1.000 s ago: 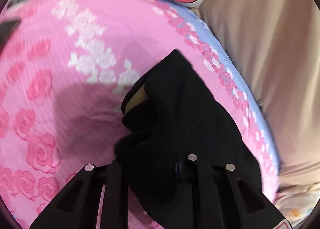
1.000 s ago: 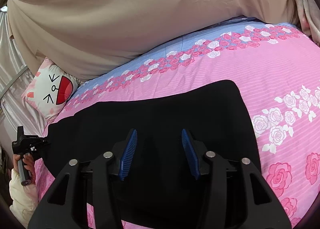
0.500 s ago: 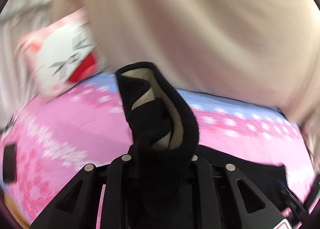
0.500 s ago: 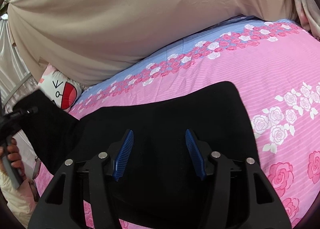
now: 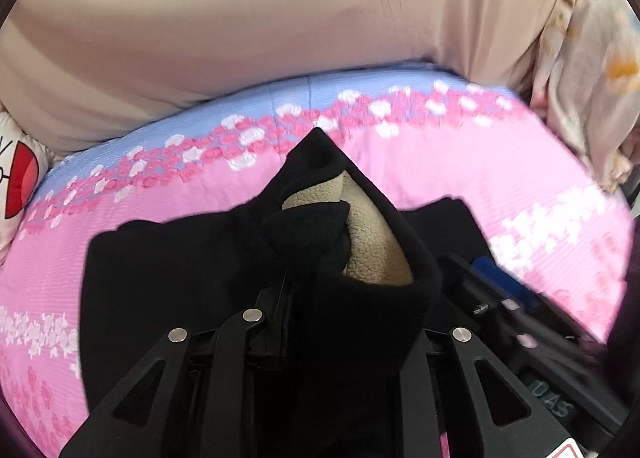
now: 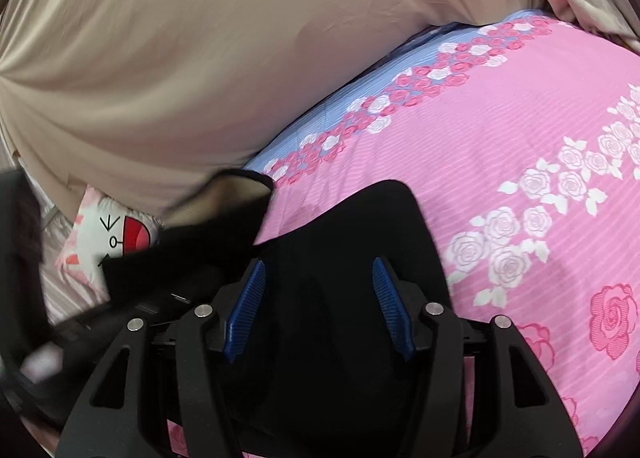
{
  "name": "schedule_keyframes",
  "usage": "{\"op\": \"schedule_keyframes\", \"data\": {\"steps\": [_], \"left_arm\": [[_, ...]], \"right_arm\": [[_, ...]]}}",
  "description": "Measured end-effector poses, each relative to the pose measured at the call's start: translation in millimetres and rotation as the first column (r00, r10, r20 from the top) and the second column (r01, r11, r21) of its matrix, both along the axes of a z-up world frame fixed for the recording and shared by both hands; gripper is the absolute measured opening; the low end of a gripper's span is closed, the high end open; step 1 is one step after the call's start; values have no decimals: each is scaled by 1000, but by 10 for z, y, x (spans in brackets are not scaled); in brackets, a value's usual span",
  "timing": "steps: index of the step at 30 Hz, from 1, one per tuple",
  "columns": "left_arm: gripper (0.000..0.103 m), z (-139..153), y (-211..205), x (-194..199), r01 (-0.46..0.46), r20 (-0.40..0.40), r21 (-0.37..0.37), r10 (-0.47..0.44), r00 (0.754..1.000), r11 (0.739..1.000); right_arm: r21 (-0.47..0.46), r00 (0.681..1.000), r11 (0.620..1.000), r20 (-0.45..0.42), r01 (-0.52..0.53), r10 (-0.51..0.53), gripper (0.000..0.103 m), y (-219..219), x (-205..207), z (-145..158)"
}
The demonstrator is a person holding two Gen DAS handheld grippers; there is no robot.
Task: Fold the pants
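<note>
Black pants (image 5: 160, 278) with a beige fleece lining (image 5: 372, 242) lie on the pink bed. My left gripper (image 5: 344, 318) is shut on a bunched end of the pants and holds it up over the part lying flat; its fingertips are hidden in the cloth. My right gripper (image 6: 318, 298) is open, its blue pads (image 6: 248, 302) low over the other end of the pants (image 6: 352, 238). The lifted end (image 6: 224, 209) shows at the left of the right wrist view. The right gripper also shows in the left wrist view (image 5: 508, 294).
A pink rose-print bedsheet (image 6: 520, 129) with a blue strip covers the bed. A beige curtain (image 5: 280, 17) hangs behind it. A cartoon-face pillow (image 6: 116, 242) lies at the left end. Floral cloth (image 5: 592, 57) hangs at the far right.
My left gripper has carried the held end of the pants up and across toward the right gripper, so the cloth now doubles over itself. The right gripper stayed open over the pants.
</note>
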State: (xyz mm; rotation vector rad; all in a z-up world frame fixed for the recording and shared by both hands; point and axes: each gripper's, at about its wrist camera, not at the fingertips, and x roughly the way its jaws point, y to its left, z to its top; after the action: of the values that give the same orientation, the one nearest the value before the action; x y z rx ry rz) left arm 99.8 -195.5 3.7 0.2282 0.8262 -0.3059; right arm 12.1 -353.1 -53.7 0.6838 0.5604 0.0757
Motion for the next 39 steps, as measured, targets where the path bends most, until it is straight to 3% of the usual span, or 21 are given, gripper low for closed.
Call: {"op": "schedule_keyframes", "data": {"steps": [2, 7, 9, 11, 14, 16, 18, 23, 24, 25, 26, 27, 28, 30, 32, 35, 37, 39], "left_arm": [[18, -57, 0, 32, -11, -23, -4, 11, 1000, 1000], [24, 15, 45, -112, 16, -26, 19, -16, 1000, 1000], [30, 131, 175, -260, 59, -12, -1, -59, 998, 998], [31, 231, 304, -442, 118, 3, 10, -118, 993, 993], [39, 309, 512, -661, 168, 36, 34, -170, 985, 985], [49, 308, 561, -675, 163, 46, 13, -163, 986, 987], [49, 256, 502, -559, 136, 57, 8, -137, 989, 991], [48, 327, 285, -249, 35, 80, -76, -29, 996, 997], [48, 269, 198, -187, 32, 26, -78, -30, 999, 996], [59, 177, 119, -141, 53, -45, -80, -57, 997, 995], [68, 27, 3, -111, 117, -142, -94, -130, 981, 989], [72, -51, -58, -128, 164, -187, -112, -182, 965, 980], [72, -80, -99, -184, 182, -184, -100, -198, 963, 978], [72, 18, -125, -427, 205, -62, -43, -207, 976, 978], [72, 155, -63, -639, 257, 0, -42, -257, 966, 966], [74, 439, 307, -876, 313, 38, -147, -311, 950, 938], [85, 586, 697, -857, 283, 27, -237, -285, 958, 929], [85, 647, 1107, -688, 146, 20, -249, -146, 989, 957]], "right_arm": [[55, 1000, 998, 13, -6, 6, 53, -72, 9, -32], [33, 1000, 999, 16, -7, 7, 54, -52, 21, -11], [54, 1000, 998, 20, -11, 9, 54, -78, 21, -23], [78, 1000, 997, 24, -17, 16, 56, -101, 19, -36], [111, 998, 993, 43, -45, 40, 66, -106, 25, -29], [114, 998, 992, 49, -51, 46, 68, -101, 24, -18], [139, 998, 989, 59, -44, 37, 68, -132, 15, -20], [206, 977, 974, 167, 94, -130, 71, -396, -364, 74], [222, 974, 969, 174, 107, -147, 75, -439, -431, 67], [232, 974, 965, 159, 120, -159, 85, -486, -480, 32], [236, 977, 964, 139, 124, -160, 86, -510, -486, 2], [251, 983, 961, 111, 114, -146, 86, -532, -473, -42], [289, 991, 954, 82, 81, -109, 86, -560, -443, -93], [316, 996, 948, 55, 46, -67, 86, -557, -405, -115], [266, 999, 964, 31, 13, -22, 86, -499, -367, -47], [216, 999, 975, 12, -45, 43, 86, -410, -307, 41], [221, 996, 971, -5, -91, 94, 86, -343, -213, 72], [206, 990, 970, -29, -132, 141, 87, -224, -43, 108]]}}
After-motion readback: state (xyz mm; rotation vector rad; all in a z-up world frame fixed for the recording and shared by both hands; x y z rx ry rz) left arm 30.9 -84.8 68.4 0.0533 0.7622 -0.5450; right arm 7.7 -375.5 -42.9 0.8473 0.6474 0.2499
